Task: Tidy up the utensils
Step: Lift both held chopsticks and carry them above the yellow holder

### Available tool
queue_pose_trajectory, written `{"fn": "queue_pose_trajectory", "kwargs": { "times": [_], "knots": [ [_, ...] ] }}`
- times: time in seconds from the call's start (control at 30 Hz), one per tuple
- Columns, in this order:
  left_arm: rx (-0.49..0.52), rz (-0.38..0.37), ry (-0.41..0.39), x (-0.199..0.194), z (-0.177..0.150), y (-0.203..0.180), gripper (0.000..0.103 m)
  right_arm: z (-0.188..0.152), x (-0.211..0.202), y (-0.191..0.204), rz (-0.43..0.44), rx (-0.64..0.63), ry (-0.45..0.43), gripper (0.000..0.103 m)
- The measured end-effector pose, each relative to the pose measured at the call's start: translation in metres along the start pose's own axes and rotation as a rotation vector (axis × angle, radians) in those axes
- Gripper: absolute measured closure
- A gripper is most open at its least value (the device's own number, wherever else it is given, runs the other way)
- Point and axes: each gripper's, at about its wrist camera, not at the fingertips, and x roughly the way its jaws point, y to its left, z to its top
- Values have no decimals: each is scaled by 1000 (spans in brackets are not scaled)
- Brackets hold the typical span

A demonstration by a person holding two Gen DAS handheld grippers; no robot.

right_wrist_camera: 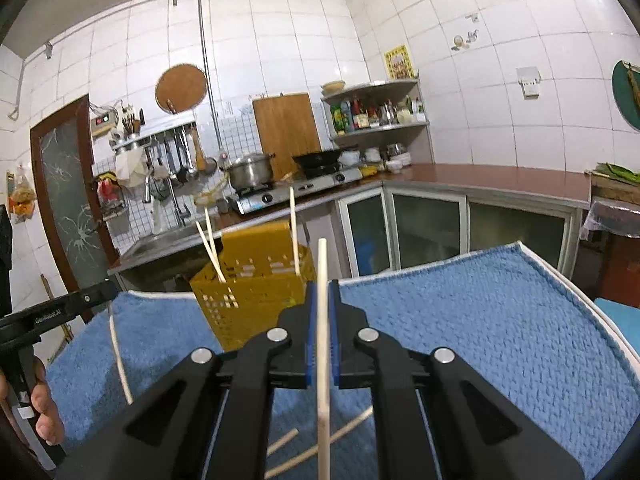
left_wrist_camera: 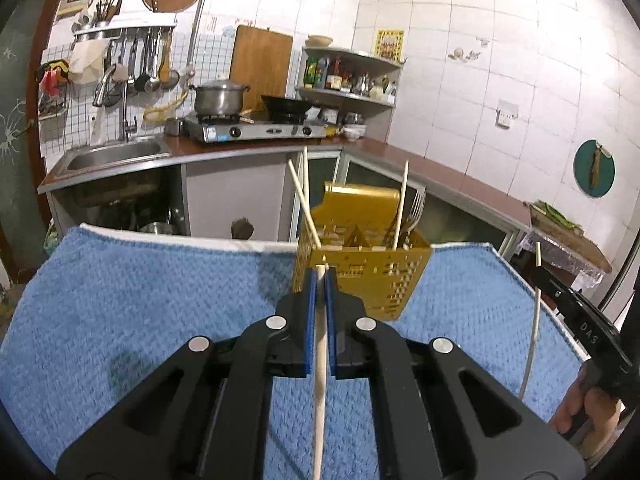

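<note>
Blue towel (left_wrist_camera: 160, 288) spread over the table, bearing everything below. Yellow slotted basket (left_wrist_camera: 360, 268) upright near the towel's far edge, holding three chopsticks (left_wrist_camera: 401, 208) and forks (left_wrist_camera: 414, 216) that lean in its compartments. Left gripper (left_wrist_camera: 321, 276) just before the basket, jaws closed on one chopstick (left_wrist_camera: 319, 380) running lengthwise between the blue pads (left_wrist_camera: 330, 320). Right gripper (right_wrist_camera: 322, 292) to the right of the basket, jaws likewise clamped on a chopstick (right_wrist_camera: 322, 320) whose tip rises above the fingertips. Two loose chopsticks (right_wrist_camera: 344, 438) flat on the towel, on the near side of the basket, below the right gripper
</note>
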Motion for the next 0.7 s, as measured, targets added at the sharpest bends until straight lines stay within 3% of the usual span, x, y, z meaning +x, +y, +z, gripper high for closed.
{"fn": "queue_pose_trajectory", "kwargs": {
  "times": [0.27, 0.7],
  "knots": [
    [0, -18, -83, -11, 35, -3, 100, 38, 12, 18, 48, -11, -98, 97],
    [9, -12, -192, -14, 126, -11, 100, 102, 64, 41, 100, 0, -230, 97]
  ]
}}
